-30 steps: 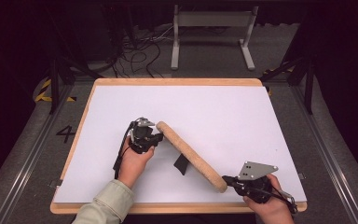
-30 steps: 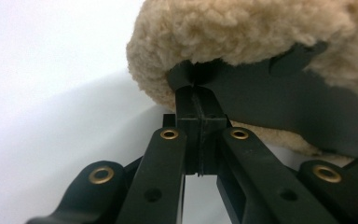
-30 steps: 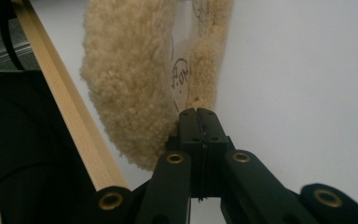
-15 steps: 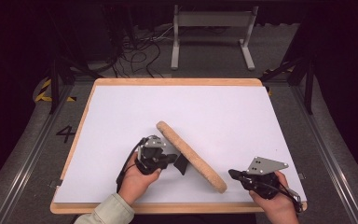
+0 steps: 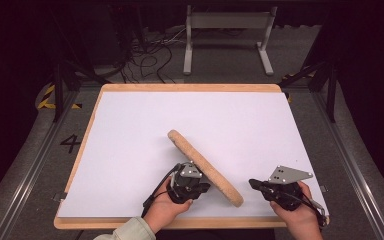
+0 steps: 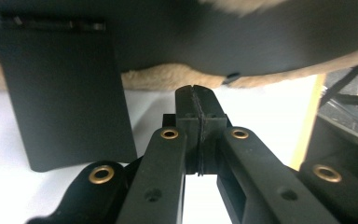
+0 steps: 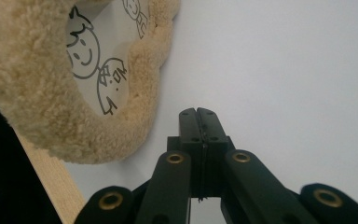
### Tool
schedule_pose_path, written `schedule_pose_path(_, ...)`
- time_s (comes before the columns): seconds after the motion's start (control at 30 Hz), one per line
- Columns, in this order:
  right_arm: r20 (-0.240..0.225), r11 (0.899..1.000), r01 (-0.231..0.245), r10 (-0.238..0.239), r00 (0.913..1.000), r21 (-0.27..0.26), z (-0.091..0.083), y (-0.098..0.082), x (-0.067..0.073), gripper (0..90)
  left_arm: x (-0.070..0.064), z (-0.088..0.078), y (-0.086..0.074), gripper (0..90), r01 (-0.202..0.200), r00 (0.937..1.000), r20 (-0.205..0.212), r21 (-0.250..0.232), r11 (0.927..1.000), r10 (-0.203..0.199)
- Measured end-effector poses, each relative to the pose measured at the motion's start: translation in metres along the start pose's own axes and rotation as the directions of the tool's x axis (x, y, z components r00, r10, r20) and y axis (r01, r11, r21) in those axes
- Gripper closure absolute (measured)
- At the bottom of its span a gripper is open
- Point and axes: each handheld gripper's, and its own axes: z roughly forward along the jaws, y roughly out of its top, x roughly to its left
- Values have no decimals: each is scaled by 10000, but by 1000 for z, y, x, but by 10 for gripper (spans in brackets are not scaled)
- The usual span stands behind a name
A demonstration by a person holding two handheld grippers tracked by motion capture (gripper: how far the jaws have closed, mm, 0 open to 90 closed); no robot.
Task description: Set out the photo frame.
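Observation:
A picture frame (image 5: 205, 167) with a fuzzy beige border stands tilted on the white table top (image 5: 130, 135), running diagonally from the middle to the front. My left gripper (image 5: 204, 188) is shut and empty, close behind the frame's back. In the left gripper view its shut jaws (image 6: 196, 92) point at the black back panel, with the black prop stand (image 6: 65, 93) just to the left and the fuzzy edge (image 6: 154, 77) at table level. My right gripper (image 5: 253, 184) is shut and empty, right of the frame's near end. Its view shows the fuzzy border (image 7: 28, 84) around a cartoon drawing (image 7: 88, 51).
The table's wooden rim (image 5: 180, 222) runs along the front, just under both hands. Behind the table a grey metal stand (image 5: 227, 35) and loose cables (image 5: 150, 55) lie on the dark floor. Rails (image 5: 352, 165) flank both sides.
My left gripper has moved toward the front and to the right along the frame's back, and now covers the prop stand in the high view. The right gripper has stayed about where it was.

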Motion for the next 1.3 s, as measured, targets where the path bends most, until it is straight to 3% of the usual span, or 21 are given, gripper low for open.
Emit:
schedule_pose_path(0.03, 10, 10000, -1, 1, 10000, 17, 0, 0, 0, 900, 2, 3, 0, 900, -1, 10000, -78, 63, 10000, 2)
schedule_pose_path(0.07, 4, 10000, -1, 1, 10000, 30, 1, 0, 0, 900, 2, 5, -2, 900, 305, 9995, -62, 229, 9993, -304)
schedule_pose_path(0.2, 24, 10000, 7, -7, 10000, 32, 1, 0, 0, 900, 8, 6, -2, 900, 666, 9971, -383, 192, 9976, -659)
schedule_pose_path(0.23, 30, 10000, 2, -3, 10000, 33, 1, 0, 0, 900, 10, 7, -1, 900, 492, 9978, -448, 108, 9987, -486)
schedule_pose_path(0.3, 46, 10000, -10, 9, 10000, 31, 1, -1, 0, 900, 6, 7, -2, 900, 651, 9962, -587, 210, 9977, -637)
schedule_pose_path(0.33, 47, 10000, -8, 8, 10000, 23, 1, -1, 0, 900, 6, 7, -2, 900, 405, 9963, -763, 159, 9991, -392)
schedule_pose_path(0.37, 42, 10000, 0, 0, 10000, 19, 1, -1, 0, 900, 6, 7, -2, 900, 411, 9961, -786, 171, 9990, -397)
schedule_pose_path(0.53, 43, 10000, -16, 16, 10000, -13, 0, -1, -1, 900, 10, 2, -4, 900, 753, 9932, -902, 192, 9970, -733)
schedule_pose_path(0.57, 38, 10000, -18, 18, 10000, -9, 0, -1, -1, 900, 13, 1, -4, 900, 596, 9930, -1030, 92, 9982, -583)
schedule_pose_path(0.73, 22, 10000, -18, 18, 10000, 11, 1, 0, -1, 900, 24, -12, -8, 900, 1019, 9902, -972, 98, 9947, -1005)
schedule_pose_path(1.0, -11, 10000, 26, -26, 10000, 25, 2, 1, -1, 900, 38, -24, -13, 900, 1441, 9814, -1251, -225, 9893, -1458)
schedule_pose_path(1.2, -35, 10000, 26, -26, 10000, 21, 3, 1, -2, 900, 47, -29, -14, 900, 1537, 9757, -1539, -265, 9878, -1559)
schedule_pose_path(1.3, -56, 10000, 22, -22, 10000, 24, 4, 1, -2, 900, 58, -35, -16, 900, 1850, 9682, -1640, -381, 9820, -1887)
